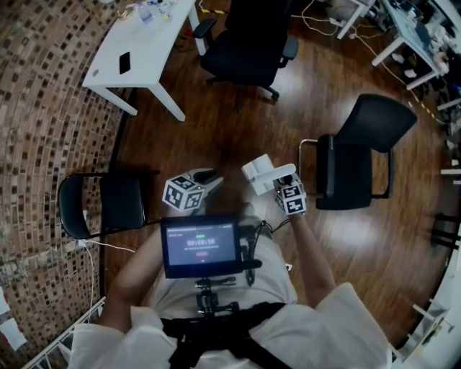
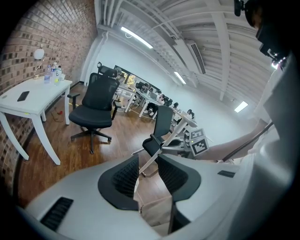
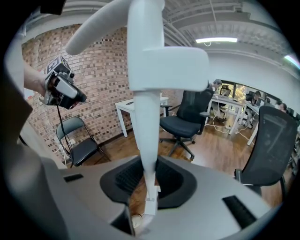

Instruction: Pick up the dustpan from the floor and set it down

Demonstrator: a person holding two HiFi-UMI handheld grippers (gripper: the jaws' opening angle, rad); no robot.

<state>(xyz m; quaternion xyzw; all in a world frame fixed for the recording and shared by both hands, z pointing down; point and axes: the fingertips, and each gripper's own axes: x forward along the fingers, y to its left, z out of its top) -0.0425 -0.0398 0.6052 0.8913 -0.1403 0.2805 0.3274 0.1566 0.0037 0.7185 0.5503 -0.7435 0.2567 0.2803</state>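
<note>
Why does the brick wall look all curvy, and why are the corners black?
Head view: the wide lens bends the brick wall into a curve, and the floor shows glare. Left gripper view: black corners from the round lens; the ceiling lights glow bright. Right gripper view: same black corners; the dustpan, very close, looks huge.

The floor (image 1: 238, 137) is dark brown wood with a shine. A brick wall (image 1: 43, 108) of small mixed brown bricks runs along the left side. Beside it stands a white table (image 1: 144, 50); a dark flat phone (image 1: 124, 63) lies near its nearer end and some small bottles (image 1: 151, 11) stand at its far end. A black office chair (image 1: 248, 39) on wheels stands just beside the table. A black folding chair (image 1: 108, 205) stands by the brick wall, and another black chair (image 1: 360, 155) with armrests stands at the right. White desks (image 1: 410, 29) fill the far right corner. Long ceiling lights (image 2: 136, 37) shine on a white ribbed ceiling.
</note>
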